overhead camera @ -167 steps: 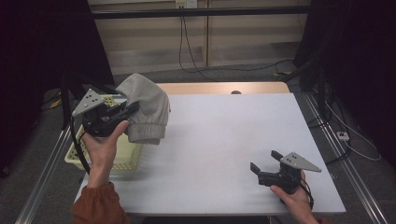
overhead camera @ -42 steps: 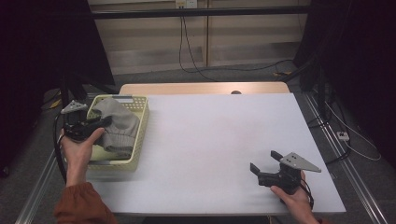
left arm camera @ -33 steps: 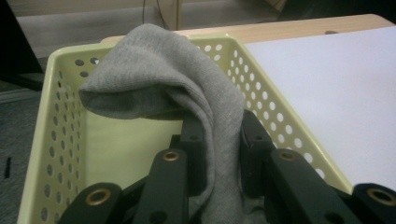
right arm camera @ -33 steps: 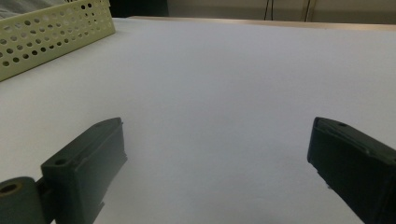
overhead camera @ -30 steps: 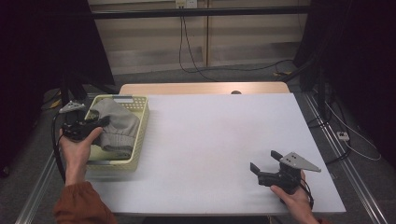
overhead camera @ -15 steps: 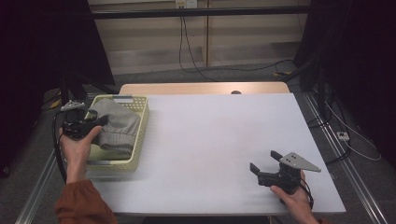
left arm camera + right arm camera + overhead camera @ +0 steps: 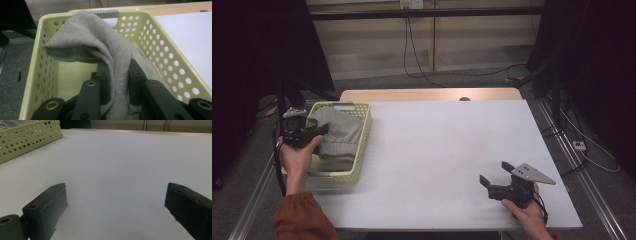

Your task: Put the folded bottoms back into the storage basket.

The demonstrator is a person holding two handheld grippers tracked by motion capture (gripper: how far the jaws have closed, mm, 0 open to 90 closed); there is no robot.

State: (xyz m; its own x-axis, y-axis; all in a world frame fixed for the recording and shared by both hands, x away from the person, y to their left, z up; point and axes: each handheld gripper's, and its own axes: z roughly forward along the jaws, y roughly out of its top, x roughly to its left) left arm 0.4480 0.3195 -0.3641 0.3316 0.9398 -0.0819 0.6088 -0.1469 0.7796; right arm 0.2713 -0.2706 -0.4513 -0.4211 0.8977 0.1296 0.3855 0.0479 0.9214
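Cloth lay inside the basket at left of the frame, my left tongs clamped on it, release pending, right tongs wide open, empty, lower right.

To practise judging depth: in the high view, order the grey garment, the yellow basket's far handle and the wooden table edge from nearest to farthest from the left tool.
1. Grey garment, clamped in the left tool.
2. Basket's far handle, just beyond.
3. Wooden table edge, far side.
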